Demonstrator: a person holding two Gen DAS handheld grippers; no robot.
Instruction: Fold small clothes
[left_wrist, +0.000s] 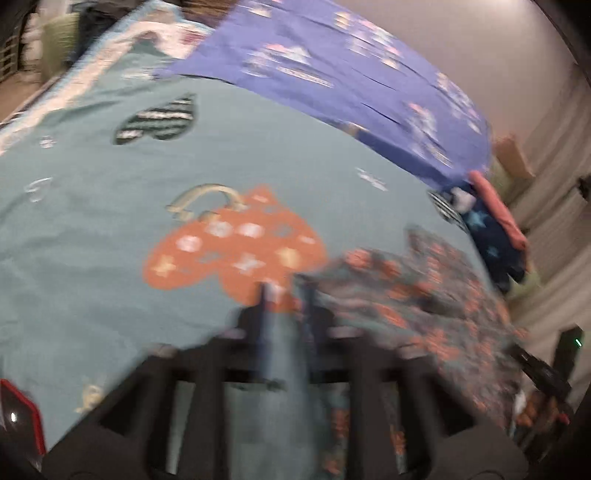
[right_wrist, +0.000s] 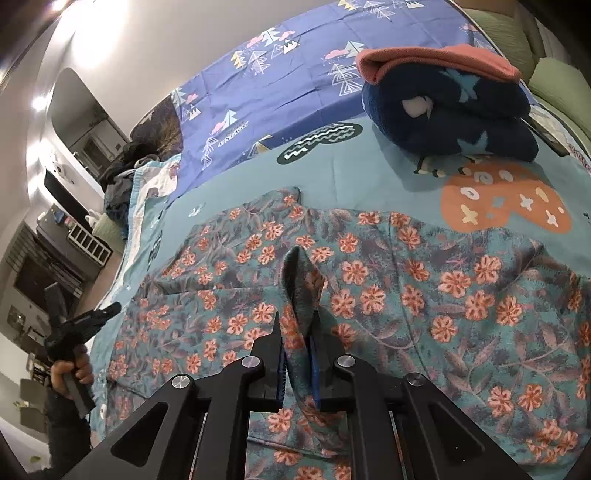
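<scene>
A teal floral garment (right_wrist: 406, 295) with orange flowers lies spread on the teal bedsheet (right_wrist: 332, 170). My right gripper (right_wrist: 297, 321) is shut on a pinched-up fold of this garment near its front edge. In the blurred left wrist view the garment (left_wrist: 443, 295) lies to the right, and my left gripper (left_wrist: 286, 291) has its fingers close together over the sheet beside the garment's edge; nothing shows clearly between them. The left gripper also shows in the right wrist view (right_wrist: 107, 314), hand-held off the bed's left side.
A folded stack of a navy star fleece (right_wrist: 450, 118) and a salmon piece (right_wrist: 436, 62) sits at the bed's far right. A purple sheet (right_wrist: 295, 74) covers the far half. A room with shelves (right_wrist: 66, 236) lies to the left.
</scene>
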